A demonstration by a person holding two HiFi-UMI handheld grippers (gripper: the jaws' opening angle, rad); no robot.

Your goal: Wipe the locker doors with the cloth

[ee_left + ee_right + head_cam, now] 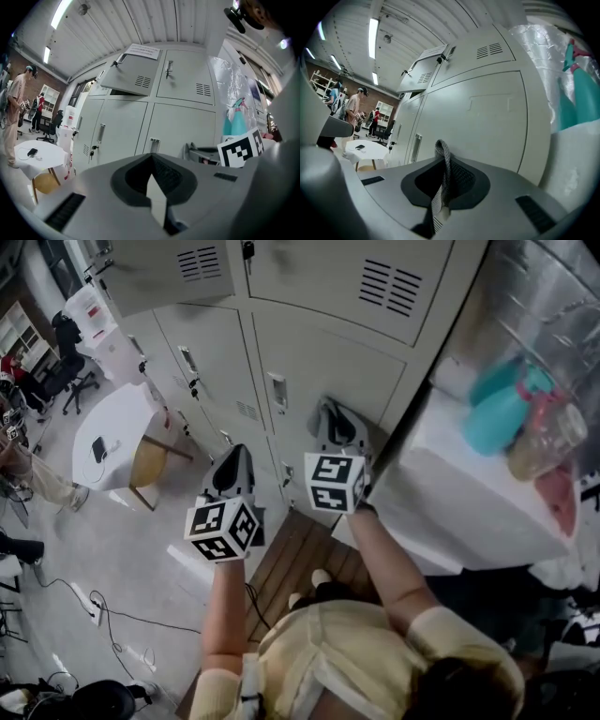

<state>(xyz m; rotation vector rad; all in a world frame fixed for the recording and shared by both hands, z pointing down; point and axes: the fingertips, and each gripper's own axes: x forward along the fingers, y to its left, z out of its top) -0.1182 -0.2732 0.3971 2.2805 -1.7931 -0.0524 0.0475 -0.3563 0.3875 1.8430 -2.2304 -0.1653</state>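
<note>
Status: two grippers, one cloth, one locker bank (323, 367).

Right gripper (440, 192): jaws are clamped on the cloth (442, 157). It's a grey knit strip, and a loop of it sticks up out of the pinch, pointing at the lockers. This gripper is close to a lower door near the bank's right edge. I can't tell whether the cloth touches the metal.

Left gripper (154, 187): jaws are pressed together with nothing between them. It's aimed at the lockers too, level with the right one but further from the bank's right edge.

Doors straight ahead of the left gripper: four, two upper and two lower. The upper-left door (131, 79) is swung open and the other three are closed. More doors run on along the bank beyond those.

Pose: both of my forearms (223, 606) are bare and reach up and forward toward the lockers, roughly parallel. There's one marker cube (223, 529) per gripper, two in total, both facing the head camera.

Off the bank's right edge: one teal bottle (495, 416) behind clear plastic. Off its far left: one white round table (111, 423), one wooden chair (148, 463).
</note>
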